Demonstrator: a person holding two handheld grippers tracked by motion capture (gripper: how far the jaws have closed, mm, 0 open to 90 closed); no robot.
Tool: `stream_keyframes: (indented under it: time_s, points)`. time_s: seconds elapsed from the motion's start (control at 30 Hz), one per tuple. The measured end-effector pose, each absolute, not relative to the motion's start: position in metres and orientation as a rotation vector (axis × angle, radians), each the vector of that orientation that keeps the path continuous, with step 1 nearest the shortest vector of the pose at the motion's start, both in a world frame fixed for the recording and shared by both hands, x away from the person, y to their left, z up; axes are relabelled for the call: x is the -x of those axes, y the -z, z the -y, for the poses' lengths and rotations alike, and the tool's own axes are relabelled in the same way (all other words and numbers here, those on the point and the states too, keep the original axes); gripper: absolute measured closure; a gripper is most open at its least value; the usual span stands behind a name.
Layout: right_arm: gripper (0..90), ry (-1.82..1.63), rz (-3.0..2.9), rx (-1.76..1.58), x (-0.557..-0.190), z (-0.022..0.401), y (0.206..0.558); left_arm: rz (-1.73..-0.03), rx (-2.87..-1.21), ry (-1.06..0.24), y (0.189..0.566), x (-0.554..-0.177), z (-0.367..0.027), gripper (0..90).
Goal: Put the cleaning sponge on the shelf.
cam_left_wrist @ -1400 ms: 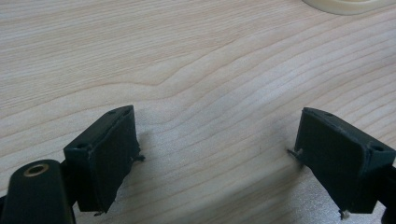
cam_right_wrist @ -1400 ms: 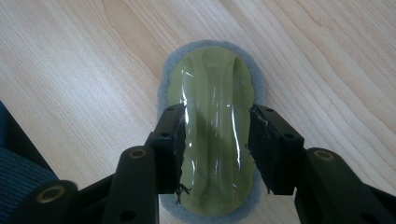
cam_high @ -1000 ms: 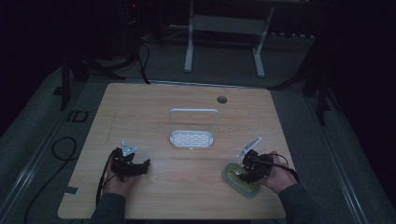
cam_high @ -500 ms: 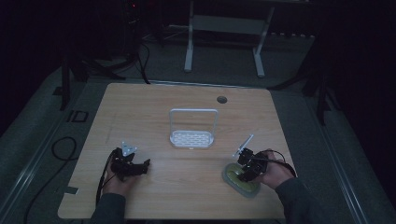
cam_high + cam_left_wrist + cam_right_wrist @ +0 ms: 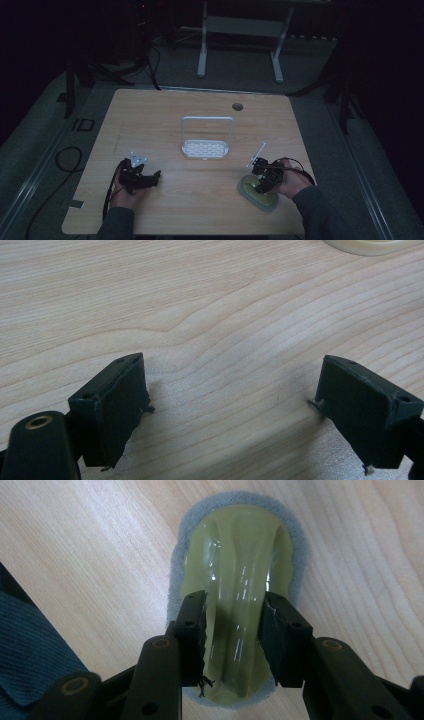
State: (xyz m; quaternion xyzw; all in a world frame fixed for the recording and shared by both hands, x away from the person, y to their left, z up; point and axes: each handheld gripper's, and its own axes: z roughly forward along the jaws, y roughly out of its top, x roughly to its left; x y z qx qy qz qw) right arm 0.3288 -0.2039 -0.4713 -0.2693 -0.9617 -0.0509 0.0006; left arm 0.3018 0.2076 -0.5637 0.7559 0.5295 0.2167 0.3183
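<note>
A yellow-green scrubber (image 5: 268, 201) with a grey pad underneath lies flat on the wooden table (image 5: 150, 115), near the front right. My right gripper (image 5: 260, 189) points down onto it. In the right gripper view the scrubber (image 5: 240, 545) has a raised glossy ridge along its middle. The right gripper (image 5: 234, 625) straddles that ridge, and its jaws have just been closing, with the pads close beside the ridge. My left gripper (image 5: 155, 177) rests at the front left. It stands open (image 5: 232, 362) over bare wood with nothing between its fingers.
A white rack (image 5: 206, 148) with a tall loop handle stands at the table's middle. A round cable hole (image 5: 237, 106) sits near the far edge. A blue sleeve (image 5: 30, 645) lies close to the scrubber. A pale rim (image 5: 370, 245) shows ahead of the left gripper.
The right gripper has tipped a little lower and nearer over the scrubber. The left gripper and the rack have not moved.
</note>
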Motion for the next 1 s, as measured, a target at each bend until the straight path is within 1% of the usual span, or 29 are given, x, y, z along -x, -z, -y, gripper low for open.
stream_keyframes:
  time_s: [0.53, 1.0]
  points:
    - [71.0, 0.059, 2.988, 0.807, -0.335, 0.198, 0.477, -1.393, -1.988, -0.570, 0.564, -0.302, -0.208, 13.2]
    - [71.4, 0.063, 3.046, 0.751, -0.332, 0.191, 0.467, -1.393, -1.988, -0.570, 0.564, -0.302, -0.208, 13.2]
